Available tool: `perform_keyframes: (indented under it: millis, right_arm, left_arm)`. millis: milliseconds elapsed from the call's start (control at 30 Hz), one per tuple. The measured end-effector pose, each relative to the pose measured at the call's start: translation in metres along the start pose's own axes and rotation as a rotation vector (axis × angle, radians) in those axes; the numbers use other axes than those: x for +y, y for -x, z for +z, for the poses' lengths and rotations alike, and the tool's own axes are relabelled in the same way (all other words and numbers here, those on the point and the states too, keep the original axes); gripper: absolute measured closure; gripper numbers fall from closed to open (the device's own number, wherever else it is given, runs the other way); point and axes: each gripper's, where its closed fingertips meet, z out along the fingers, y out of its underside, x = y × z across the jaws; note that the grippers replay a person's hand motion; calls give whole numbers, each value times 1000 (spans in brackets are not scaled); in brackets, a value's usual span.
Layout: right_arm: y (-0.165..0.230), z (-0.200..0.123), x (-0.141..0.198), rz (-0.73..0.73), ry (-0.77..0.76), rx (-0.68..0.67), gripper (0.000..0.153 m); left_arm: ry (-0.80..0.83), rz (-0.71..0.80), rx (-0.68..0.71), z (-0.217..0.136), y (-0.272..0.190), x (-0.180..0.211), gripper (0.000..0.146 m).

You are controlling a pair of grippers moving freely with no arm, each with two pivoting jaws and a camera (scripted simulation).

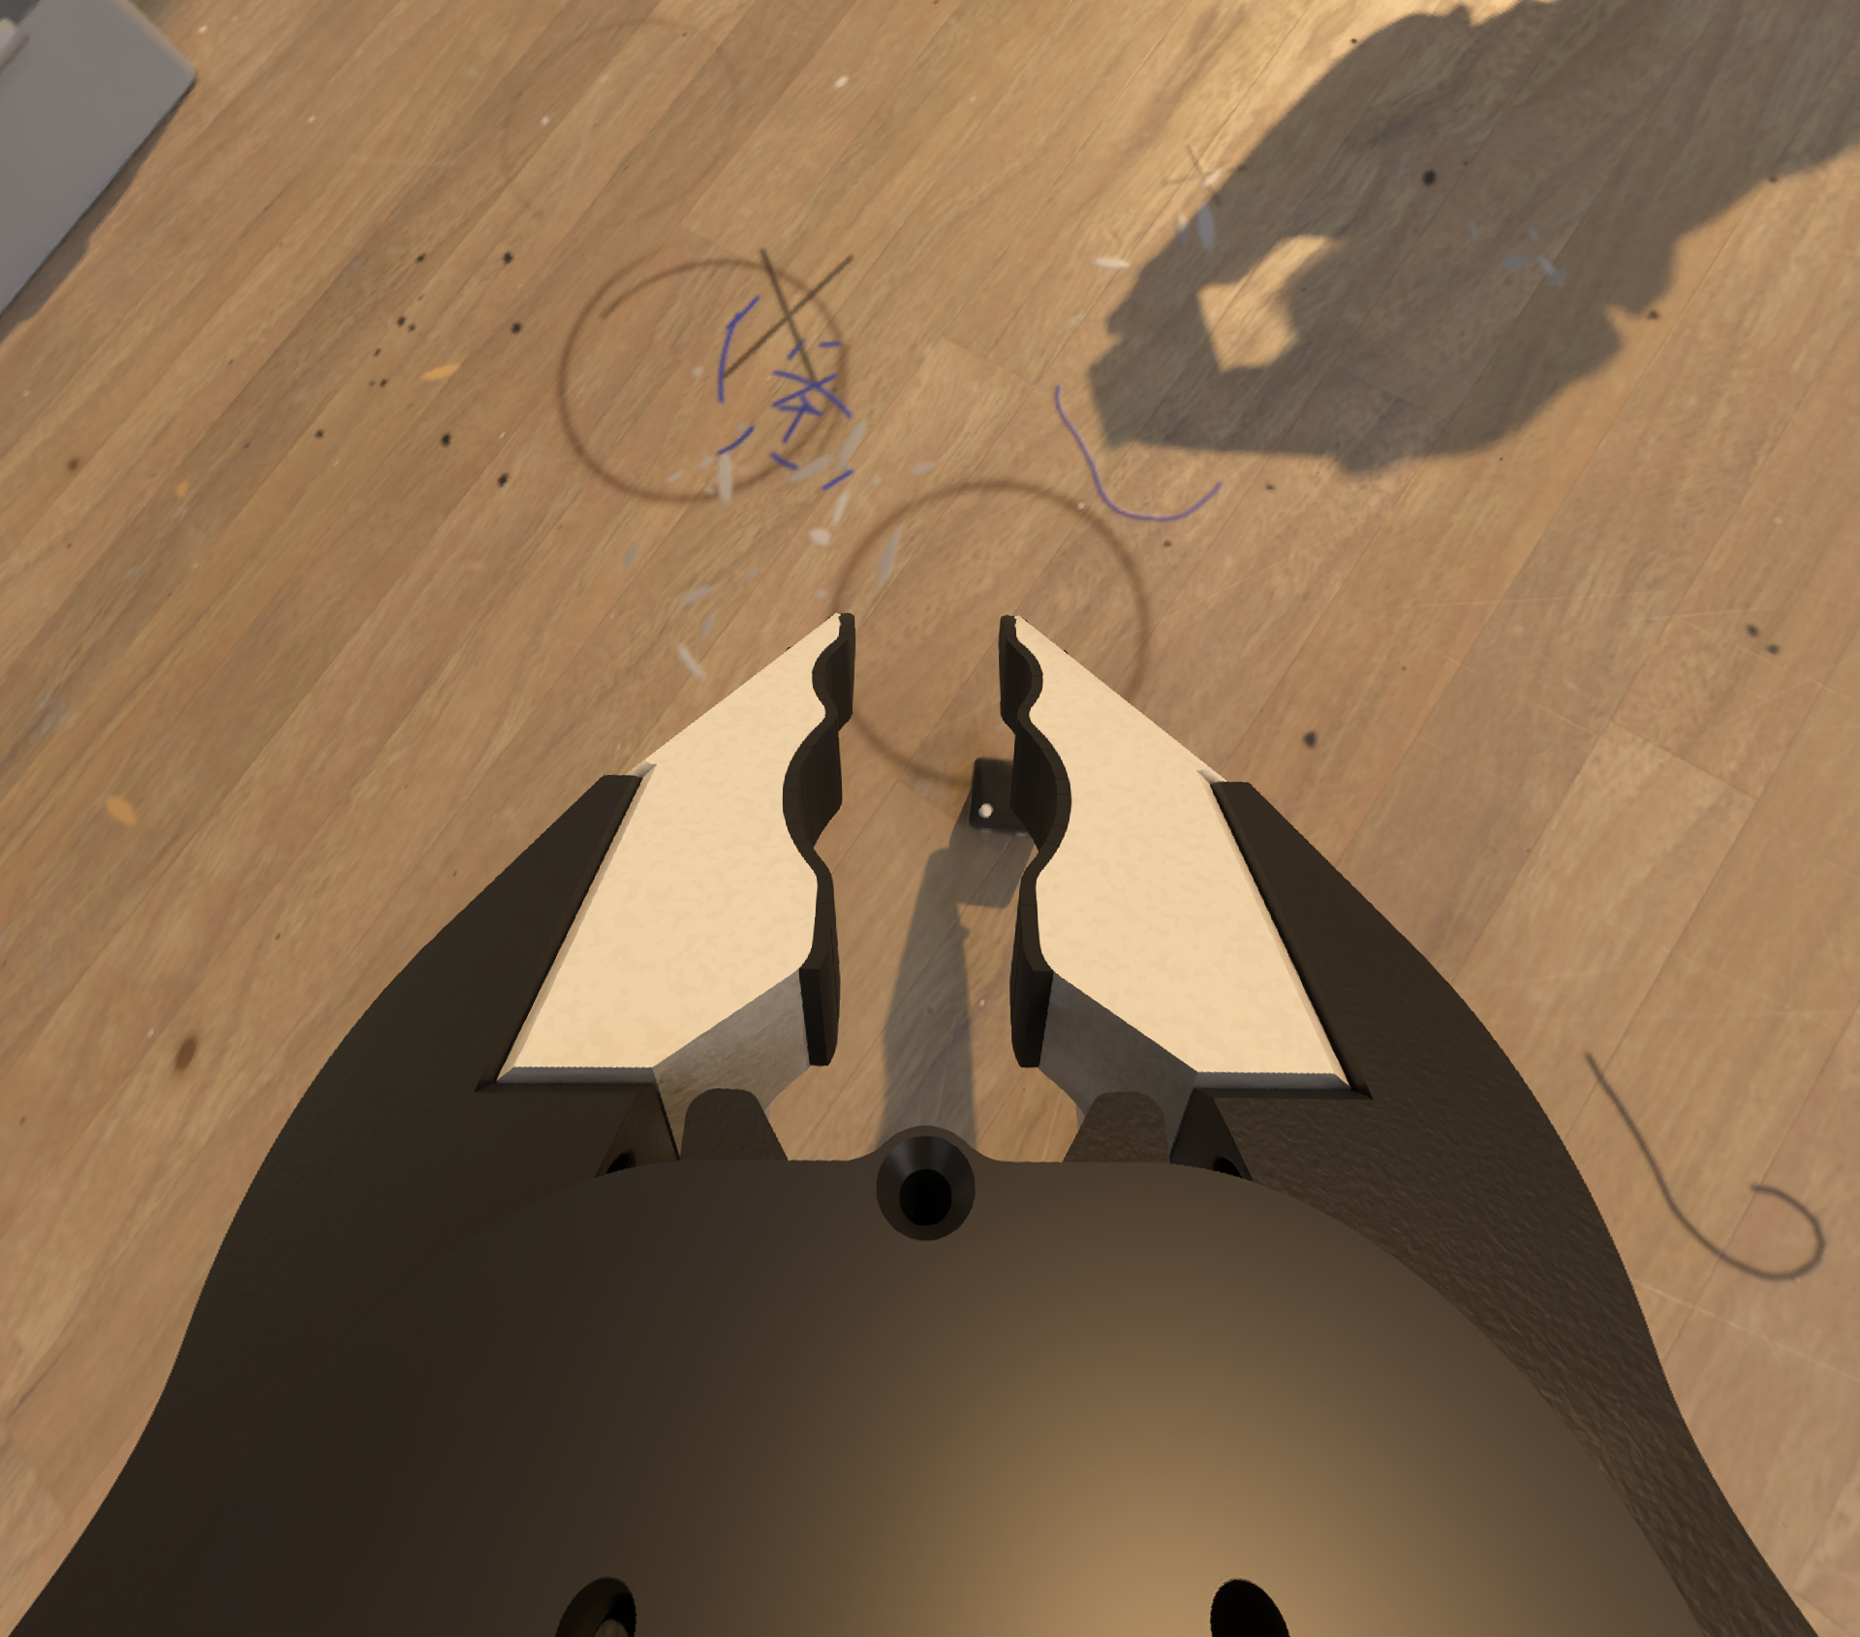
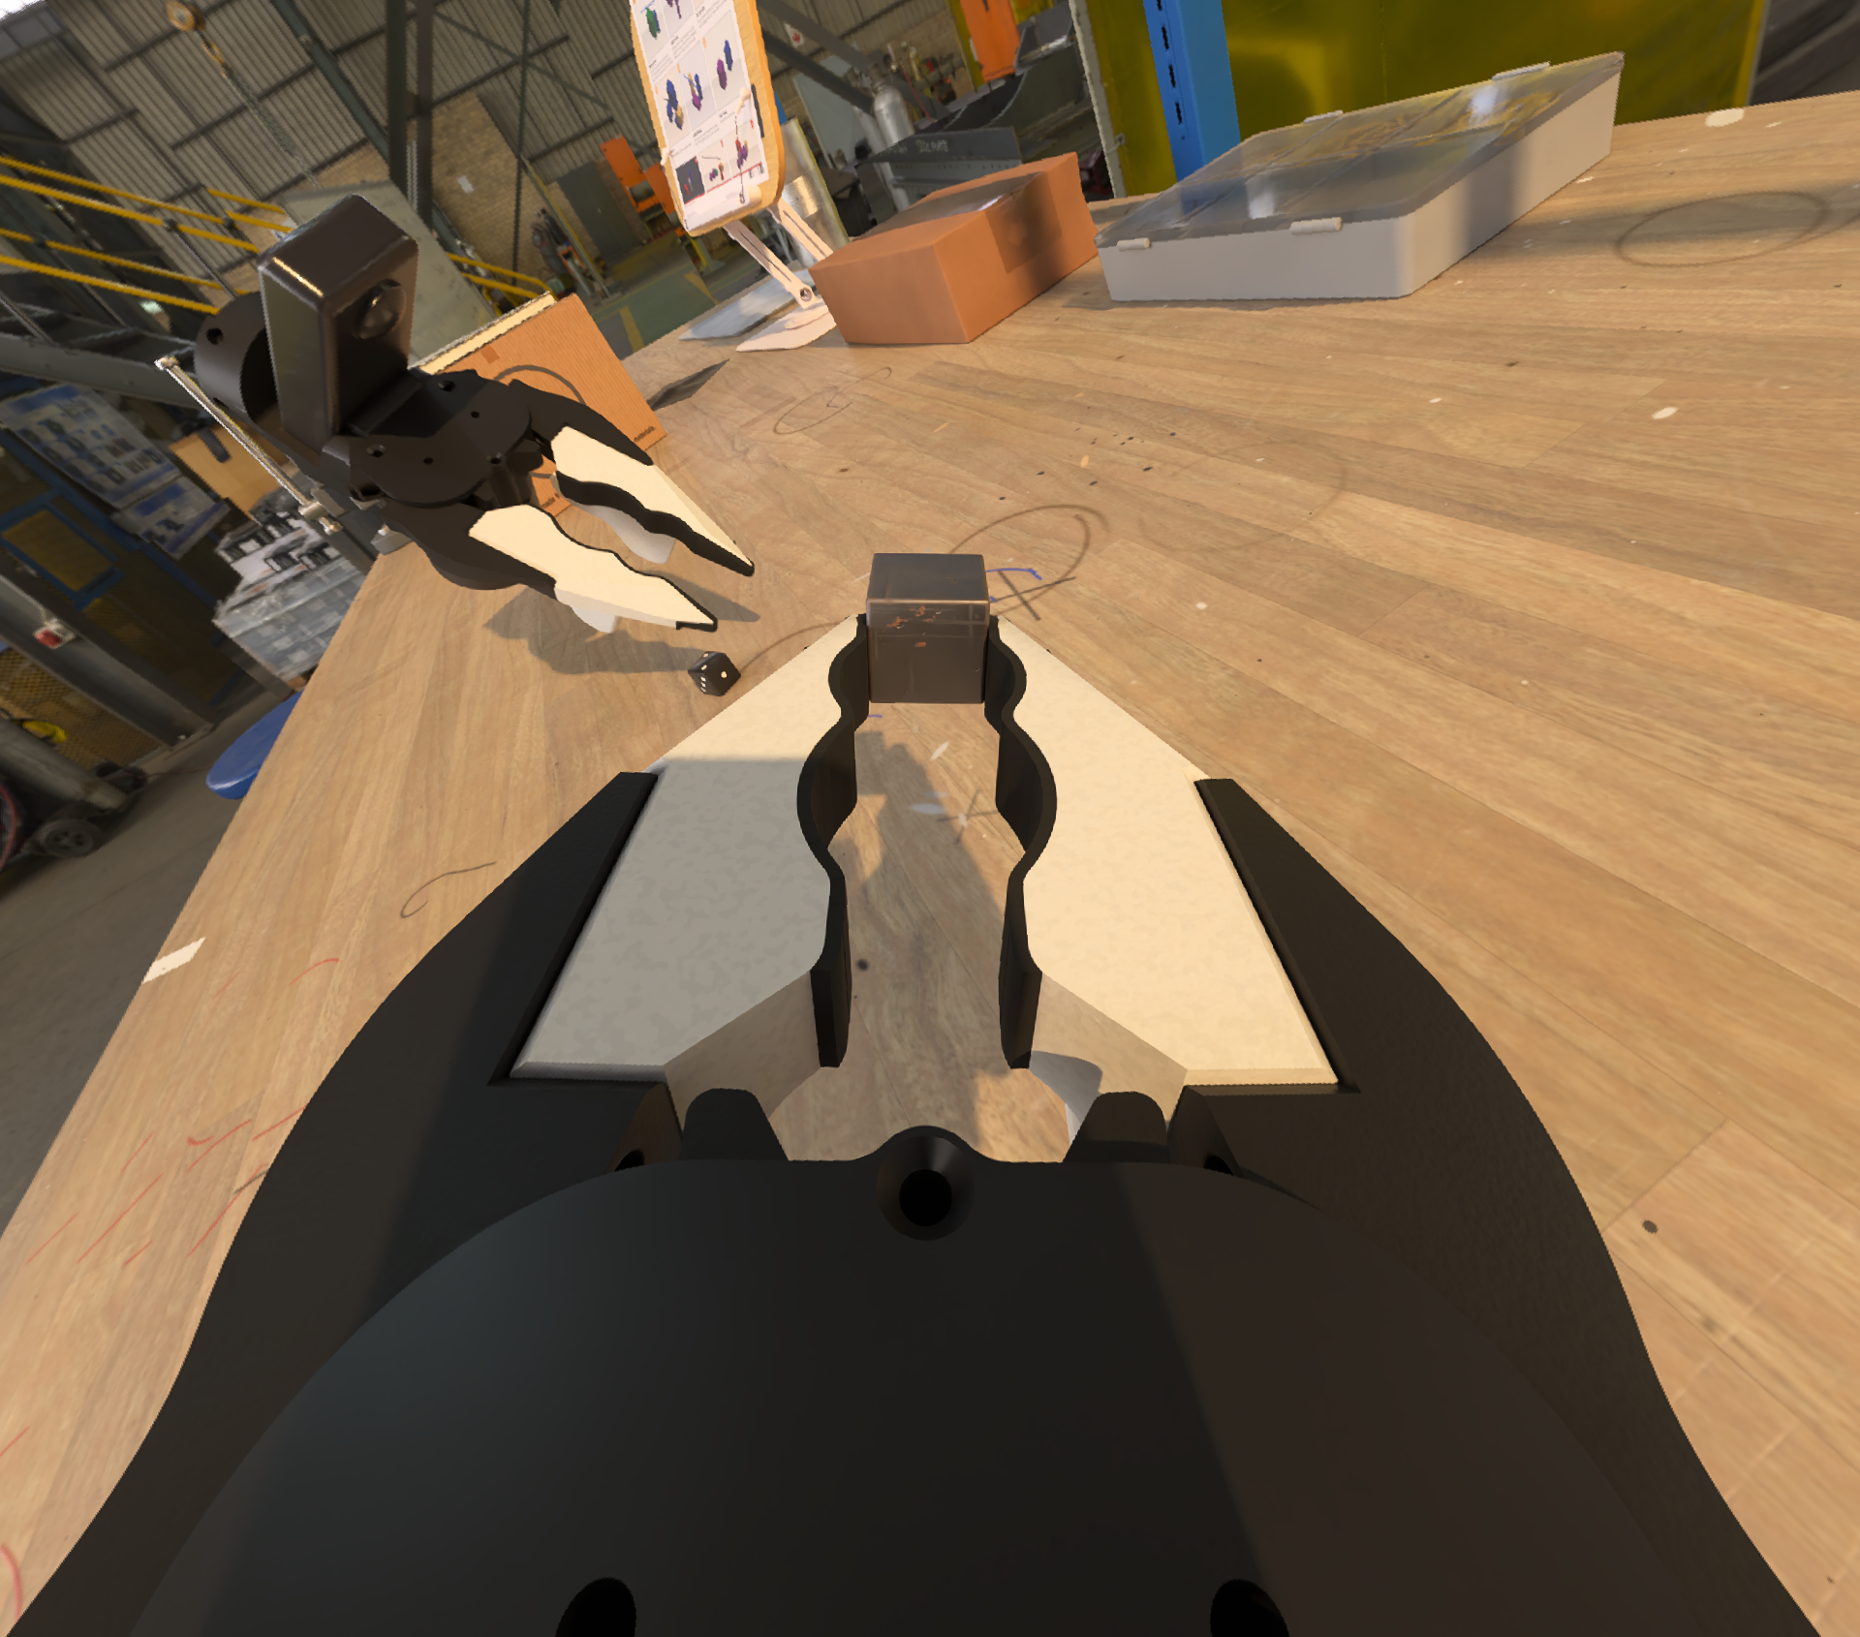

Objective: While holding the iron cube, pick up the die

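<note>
Right wrist: right gripper [image 2: 926, 633] clamps iron cube [image 2: 926, 628] | left gripper [image 1: 926, 633] fingers apart | die [image 1: 991, 806] seemingly half-hidden, left wrist.

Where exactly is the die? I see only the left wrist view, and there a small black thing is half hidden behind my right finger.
Observer: In the right wrist view the die lies whole on the table, just under the fingertips of the left gripper, not between them.
Operator: Does my gripper touch the table?
Observer: No. It hangs above the wood, tilted downward, open, with its shadow beneath it.
Operator: And where is the iron cube?
Observer: The right gripper is shut on the iron cube, which sits at its fingertips.
</note>
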Motion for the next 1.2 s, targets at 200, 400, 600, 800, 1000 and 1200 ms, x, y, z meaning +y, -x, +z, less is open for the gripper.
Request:
perform_keyframes:
  millis: [200,400,600,800,1000,1200]
  right_arm:
    - [-1,1,2,-20,17,14,131]
    - [-2,2,5,-36,33,24,131]
    - [-1,5,10,-60,66,27,131]
    - [-1,4,10,-61,70,29,131]
    - [-1,4,9,-66,65,30,131]
    - [-1,3,9,-71,66,32,131]
  left_arm:
    - [20,-30,-33,-11,11,10,118]
    - [57,-50,-26,-21,12,22,120]
    - [115,-37,51,-16,-1,32,121]
    - [159,-28,137,-11,-11,38,119]
    - [219,-12,173,1,-18,45,124]
    - [201,-8,166,5,-18,42,130]
